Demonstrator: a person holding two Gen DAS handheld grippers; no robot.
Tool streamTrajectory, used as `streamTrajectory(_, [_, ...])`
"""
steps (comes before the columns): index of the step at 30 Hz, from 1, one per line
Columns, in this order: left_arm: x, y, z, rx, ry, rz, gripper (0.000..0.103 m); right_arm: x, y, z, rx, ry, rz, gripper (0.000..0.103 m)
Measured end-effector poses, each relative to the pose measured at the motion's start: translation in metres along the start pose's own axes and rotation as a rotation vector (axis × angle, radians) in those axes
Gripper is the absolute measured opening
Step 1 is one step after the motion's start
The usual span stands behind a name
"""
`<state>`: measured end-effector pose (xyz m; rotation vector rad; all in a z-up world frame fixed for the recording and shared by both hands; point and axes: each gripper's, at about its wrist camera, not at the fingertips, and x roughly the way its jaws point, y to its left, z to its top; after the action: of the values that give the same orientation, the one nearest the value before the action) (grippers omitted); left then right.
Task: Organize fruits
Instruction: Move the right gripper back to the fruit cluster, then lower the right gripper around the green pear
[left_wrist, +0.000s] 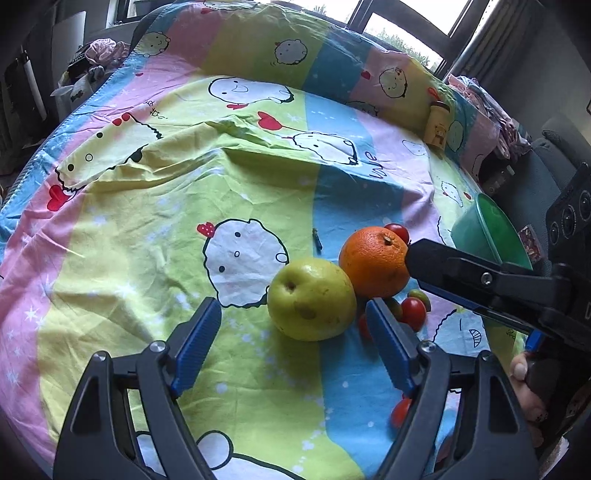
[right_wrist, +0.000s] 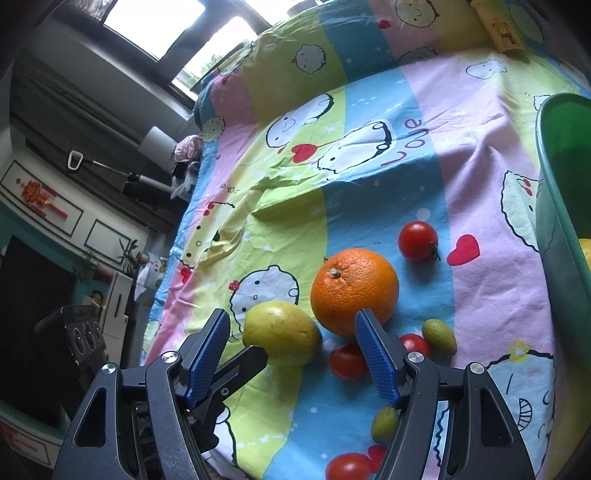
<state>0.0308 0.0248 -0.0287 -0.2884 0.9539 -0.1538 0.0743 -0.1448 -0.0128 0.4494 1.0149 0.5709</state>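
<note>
Fruit lies loose on a cartoon-print sheet (left_wrist: 155, 236): a yellow-green pear (left_wrist: 311, 298) touching an orange (left_wrist: 373, 261), with cherry tomatoes (right_wrist: 417, 240) and small green fruits (right_wrist: 437, 336) scattered round them. Left gripper (left_wrist: 293, 314) hovers with blue pads apart, the pear just ahead of its tips and nothing clasped. Right gripper (right_wrist: 291, 325) is likewise spread and empty (orange just beyond it). A green bowl (right_wrist: 561, 177) sits at the sheet's right edge
</note>
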Motion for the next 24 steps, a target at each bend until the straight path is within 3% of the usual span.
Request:
streamTrajectory(8, [0.006,0.003,0.0,-0.012,0.021,0.001,0.081,0.006,0.017,-0.005,-0.013,0.044,0.061,0.071])
streamTrajectory(24, [0.011,0.005,0.0,-0.009,0.027,0.003,0.081,0.051,0.017,-0.006,0.035,0.146,-0.025,0.071])
